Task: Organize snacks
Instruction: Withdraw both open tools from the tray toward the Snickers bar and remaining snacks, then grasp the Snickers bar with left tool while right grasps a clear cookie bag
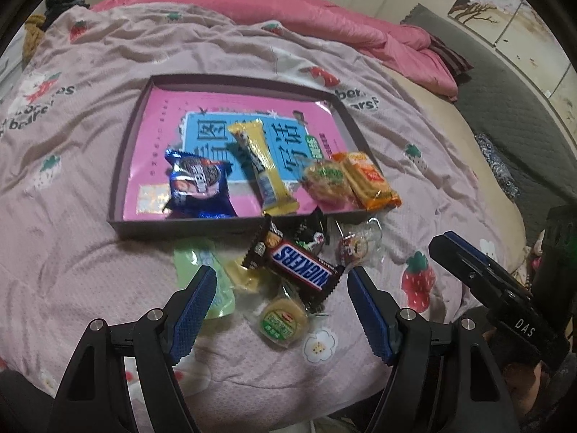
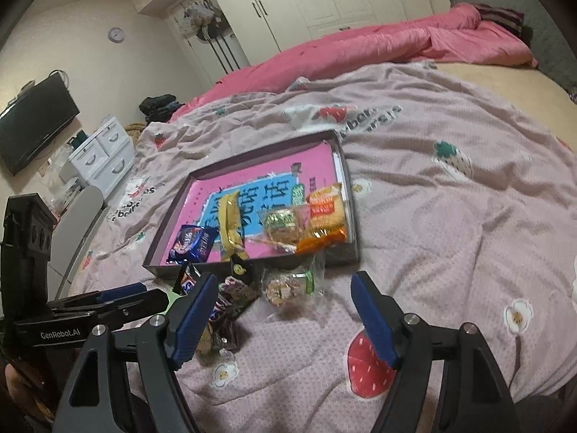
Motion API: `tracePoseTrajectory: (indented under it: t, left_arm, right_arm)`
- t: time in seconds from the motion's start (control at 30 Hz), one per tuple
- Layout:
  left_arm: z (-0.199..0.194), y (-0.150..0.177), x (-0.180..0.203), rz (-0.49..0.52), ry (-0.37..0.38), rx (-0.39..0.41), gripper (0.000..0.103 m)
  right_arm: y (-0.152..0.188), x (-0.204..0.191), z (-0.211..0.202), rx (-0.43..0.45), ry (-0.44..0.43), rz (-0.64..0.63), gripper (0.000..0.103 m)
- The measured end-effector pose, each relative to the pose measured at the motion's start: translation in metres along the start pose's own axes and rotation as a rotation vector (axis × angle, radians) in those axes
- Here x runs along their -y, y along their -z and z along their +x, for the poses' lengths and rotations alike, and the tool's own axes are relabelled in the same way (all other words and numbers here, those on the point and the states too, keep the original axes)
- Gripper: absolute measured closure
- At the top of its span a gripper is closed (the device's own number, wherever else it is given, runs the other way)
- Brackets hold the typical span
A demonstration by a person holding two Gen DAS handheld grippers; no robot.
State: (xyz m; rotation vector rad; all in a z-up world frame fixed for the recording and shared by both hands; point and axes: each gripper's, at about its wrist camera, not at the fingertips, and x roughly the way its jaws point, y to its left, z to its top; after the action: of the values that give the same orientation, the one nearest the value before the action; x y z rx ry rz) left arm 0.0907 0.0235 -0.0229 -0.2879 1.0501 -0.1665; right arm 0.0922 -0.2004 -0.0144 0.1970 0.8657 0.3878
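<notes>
A dark shallow tray (image 1: 119, 166) lies on the bed with a pink book inside it. On the book rest a blue cookie pack (image 1: 196, 180), a yellow bar (image 1: 263, 166), a round cracker pack (image 1: 326, 178) and an orange pack (image 1: 373, 180). Loose snacks lie in front of the tray: a Snickers bar (image 1: 299, 263), a green pouch (image 1: 196, 263), a round green-labelled cake (image 1: 283, 319) and a clear cookie pack (image 1: 355, 247). My left gripper (image 1: 281, 279) hangs open over the Snickers bar. My right gripper (image 2: 285, 285) is open just short of the clear cookie pack (image 2: 285, 288), touching nothing.
The bed carries a pale strawberry-print cover (image 1: 90, 252) and a pink quilt (image 1: 288, 11) behind the tray. The right gripper's side (image 1: 468, 263) shows at the right of the left wrist view. A white drawer unit (image 2: 104, 155) and a television (image 2: 32, 122) stand beside the bed.
</notes>
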Motion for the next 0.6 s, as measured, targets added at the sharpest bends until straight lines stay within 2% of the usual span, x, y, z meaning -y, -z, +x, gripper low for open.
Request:
tracePoseTrajectory:
  t: [0.27,0.6]
  left_arm:
    - [0.025,0.005,0.002,-0.043,0.015,-0.066,0.026]
    - [0.049,-0.007,0.002,-0.098,0.001,-0.099,0.027]
  right_arm:
    - [0.006,0.004,0.014,-0.056,0.022,0.011,0.027]
    - [0.009,0.009,0.031,-0.105,0.025,0.010,0.027]
